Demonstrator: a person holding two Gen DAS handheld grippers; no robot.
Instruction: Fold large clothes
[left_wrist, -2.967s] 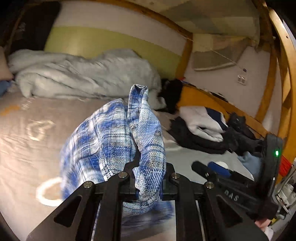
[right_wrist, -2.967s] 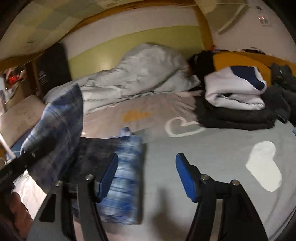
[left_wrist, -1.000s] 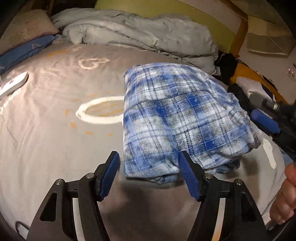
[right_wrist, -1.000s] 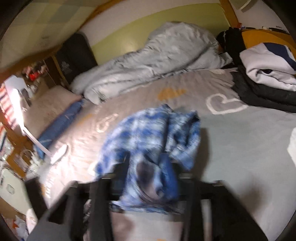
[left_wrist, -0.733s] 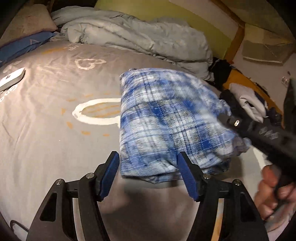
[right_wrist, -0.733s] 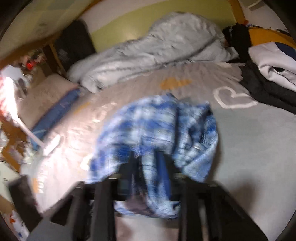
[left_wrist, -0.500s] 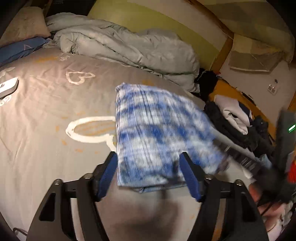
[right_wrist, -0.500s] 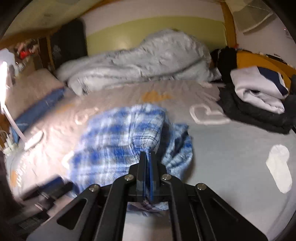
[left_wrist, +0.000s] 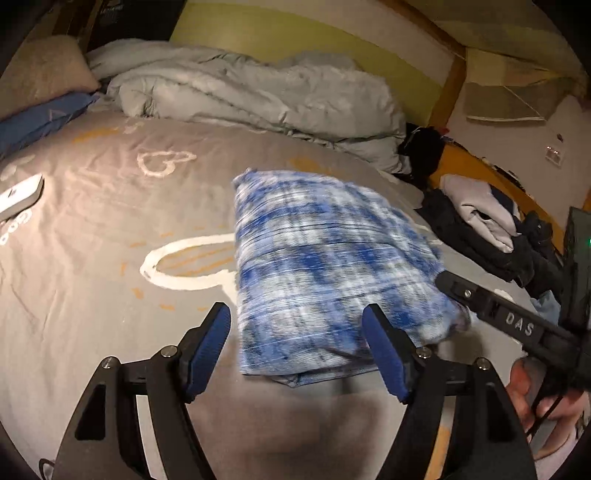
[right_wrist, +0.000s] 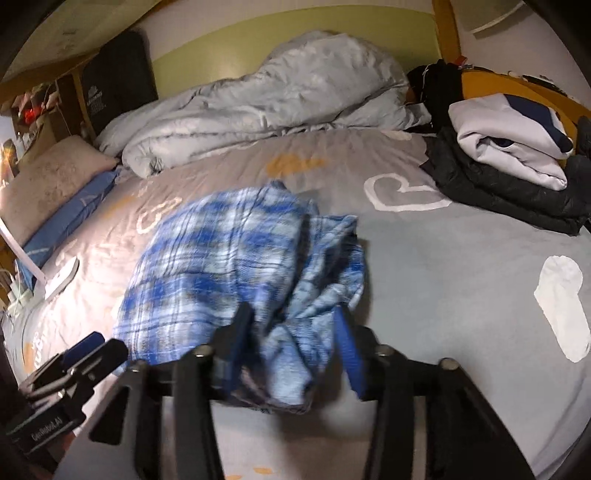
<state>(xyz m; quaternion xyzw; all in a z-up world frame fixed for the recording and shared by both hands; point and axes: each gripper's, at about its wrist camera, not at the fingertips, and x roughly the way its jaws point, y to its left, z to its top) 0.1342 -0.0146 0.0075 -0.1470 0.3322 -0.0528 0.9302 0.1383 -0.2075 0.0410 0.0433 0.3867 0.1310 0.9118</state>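
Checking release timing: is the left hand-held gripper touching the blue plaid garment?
Apart. The left wrist view shows the left hand-held gripper open, both blue pads clear of the blue plaid garment, grey sheet visible beside each.

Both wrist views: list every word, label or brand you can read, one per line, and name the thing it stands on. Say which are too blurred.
"DAS": on the right gripper's black arm.
"GenRobot.AI": on the left gripper's body.
"Goo", cut off by the frame edge: printed on the grey bedsheet.
White logo and lettering on the black box by the wall: too small to read.
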